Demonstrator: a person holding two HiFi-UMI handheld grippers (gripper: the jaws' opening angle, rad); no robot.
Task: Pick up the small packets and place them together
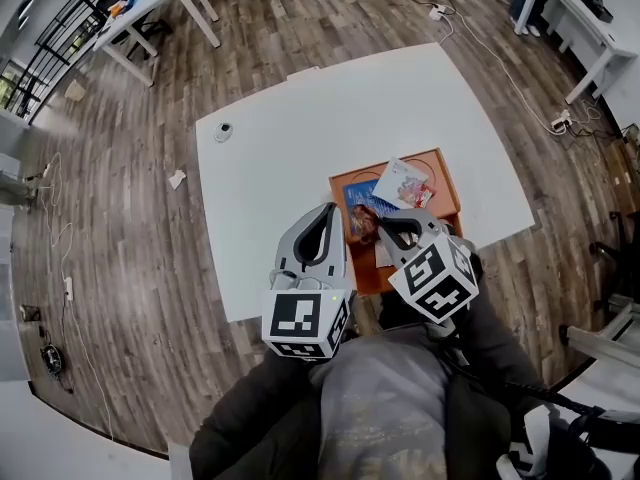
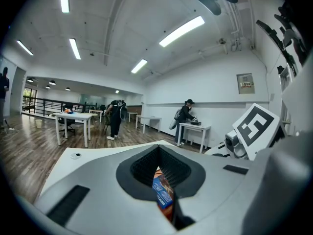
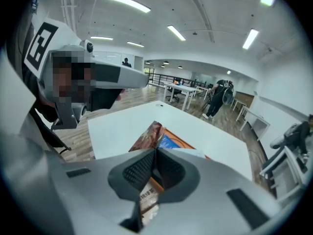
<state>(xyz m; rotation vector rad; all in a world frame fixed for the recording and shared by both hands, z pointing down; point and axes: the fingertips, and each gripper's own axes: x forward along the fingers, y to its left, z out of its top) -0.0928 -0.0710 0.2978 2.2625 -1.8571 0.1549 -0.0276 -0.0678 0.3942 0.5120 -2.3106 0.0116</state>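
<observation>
An orange tray sits at the near right of the white table. On it lie a blue packet and a white and red packet. My right gripper hovers over the tray's near part, shut on a brown packet. In the right gripper view that brown packet sticks out past the closed tips. My left gripper is at the tray's left edge with its jaws together. A strip of blue packet shows through the slit behind the tips.
A small round object rests near the table's far left corner. A paper scrap and cables lie on the wood floor. Other desks stand around, and people are at the far desks.
</observation>
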